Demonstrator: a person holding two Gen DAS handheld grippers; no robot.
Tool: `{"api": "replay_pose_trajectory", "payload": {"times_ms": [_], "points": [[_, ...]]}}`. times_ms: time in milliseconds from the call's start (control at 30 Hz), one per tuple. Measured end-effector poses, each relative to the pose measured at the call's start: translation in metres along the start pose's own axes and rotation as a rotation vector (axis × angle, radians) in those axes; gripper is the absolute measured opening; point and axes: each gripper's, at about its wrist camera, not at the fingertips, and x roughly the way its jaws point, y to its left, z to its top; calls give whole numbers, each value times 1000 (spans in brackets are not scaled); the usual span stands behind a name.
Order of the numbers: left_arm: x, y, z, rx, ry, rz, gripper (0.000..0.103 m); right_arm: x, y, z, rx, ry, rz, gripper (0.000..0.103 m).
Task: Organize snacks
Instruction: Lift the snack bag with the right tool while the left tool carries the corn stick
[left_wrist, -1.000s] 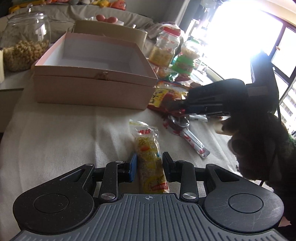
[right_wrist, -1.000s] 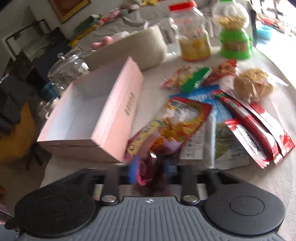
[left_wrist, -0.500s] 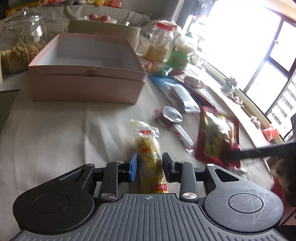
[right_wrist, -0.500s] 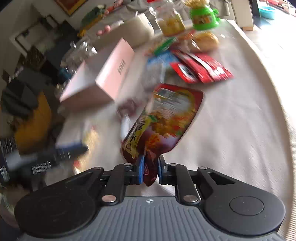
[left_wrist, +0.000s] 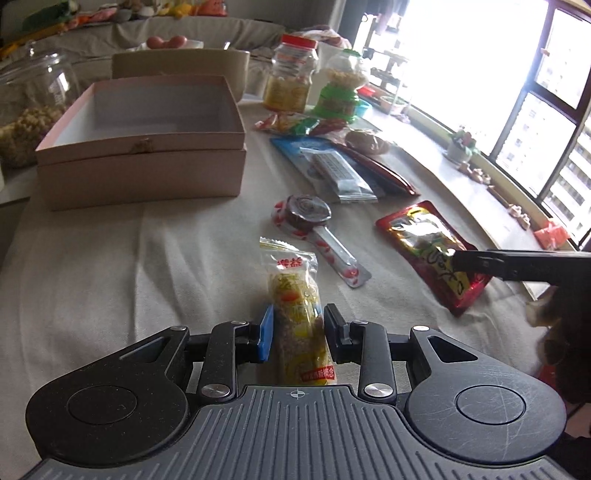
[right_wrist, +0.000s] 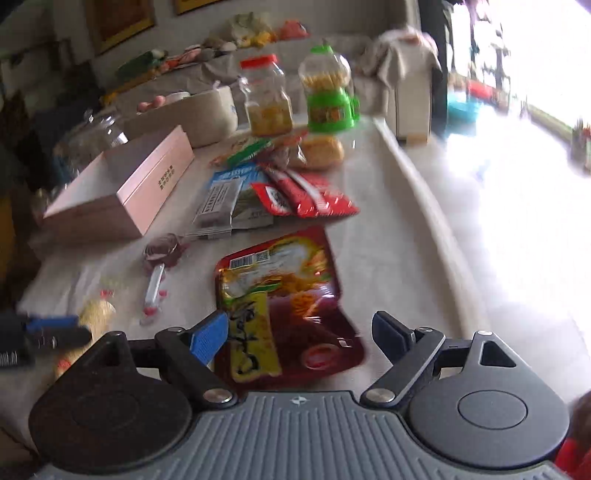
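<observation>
Left wrist view first, reading from its left edge: a glass jar (left_wrist: 33, 110) of pale snacks is standing at the table's (left_wrist: 110, 266) edge, and beside it an open pink box (left_wrist: 147, 155) is sitting empty on the cream cloth. Low in the middle, the left gripper (left_wrist: 297, 334) is clamping its narrowed jaws on a slim yellow snack packet (left_wrist: 295, 295), whose far end is lying on the cloth. Just beyond it a wrapped lollipop (left_wrist: 314, 229) is lying flat. Further back, blue and grey packets (left_wrist: 332, 170) are resting near a red-lidded jar (left_wrist: 291, 81) and a green candy dispenser (left_wrist: 341, 88). To the right, a red snack pouch (left_wrist: 428, 251) is lying flat on the cloth, with the right gripper's dark finger reaching in above its near end.

Right wrist view, again from the left: the pink box (right_wrist: 122, 192) is sitting at the far left, the lollipop (right_wrist: 162, 258) nearer. The right gripper (right_wrist: 303, 336) is opening, its jaws standing wide apart, and the red snack pouch (right_wrist: 280, 295) is lying on the table between them, no pad pressing on it. Red stick packets (right_wrist: 306, 195) are lying beyond.
</observation>
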Motion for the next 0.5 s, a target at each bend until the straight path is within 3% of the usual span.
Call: {"api": "replay_pose_trajectory", "payload": {"times_ms": [100,300,500], "points": [[0,0,-1,0,4,2,35,14,7,5,-40,2,-29,87],[8,0,-3,-11,29,-9,37,24,39,0,-295,1,-34,91],[6,3,-6,-17,21,-25,37,24,32,-11,-253,-30,-7,95]]}}
